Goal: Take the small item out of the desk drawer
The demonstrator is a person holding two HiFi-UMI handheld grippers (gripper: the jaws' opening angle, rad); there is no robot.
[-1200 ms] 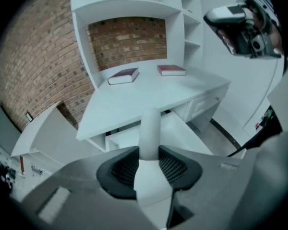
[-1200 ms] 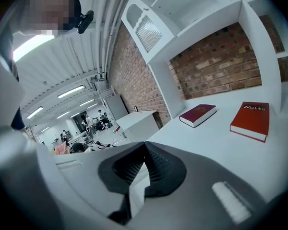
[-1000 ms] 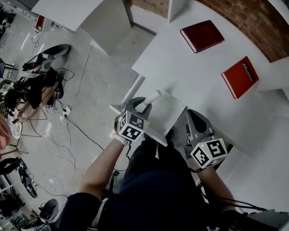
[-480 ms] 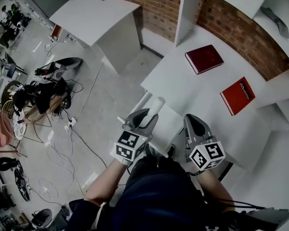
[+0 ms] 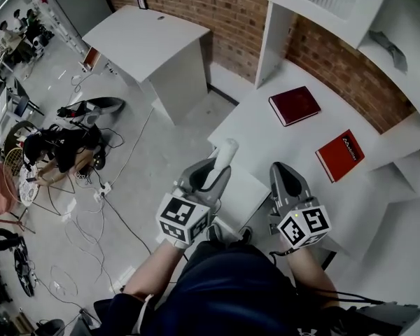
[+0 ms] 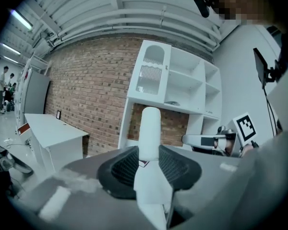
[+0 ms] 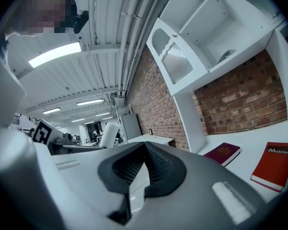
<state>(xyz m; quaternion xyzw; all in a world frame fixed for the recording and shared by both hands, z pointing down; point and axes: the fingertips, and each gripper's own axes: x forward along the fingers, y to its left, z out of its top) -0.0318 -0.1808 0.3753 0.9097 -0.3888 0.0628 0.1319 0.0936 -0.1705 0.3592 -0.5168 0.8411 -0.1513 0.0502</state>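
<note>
White desk (image 5: 266, 128) w/ 2 books, apart: maroon book (image 5: 295, 105), red book (image 5: 345, 155).

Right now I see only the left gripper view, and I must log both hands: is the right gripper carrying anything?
Observer: No. The right gripper has its jaws together, with nothing between them.
Operator: What lies on the desk?
Observer: Two books, flat and apart: a dark red book and a bright red book.
Operator: Is what I hold near them?
Observer: No. In the head view the left gripper holds the white stick at the desk's near edge, apart from both books.
</note>
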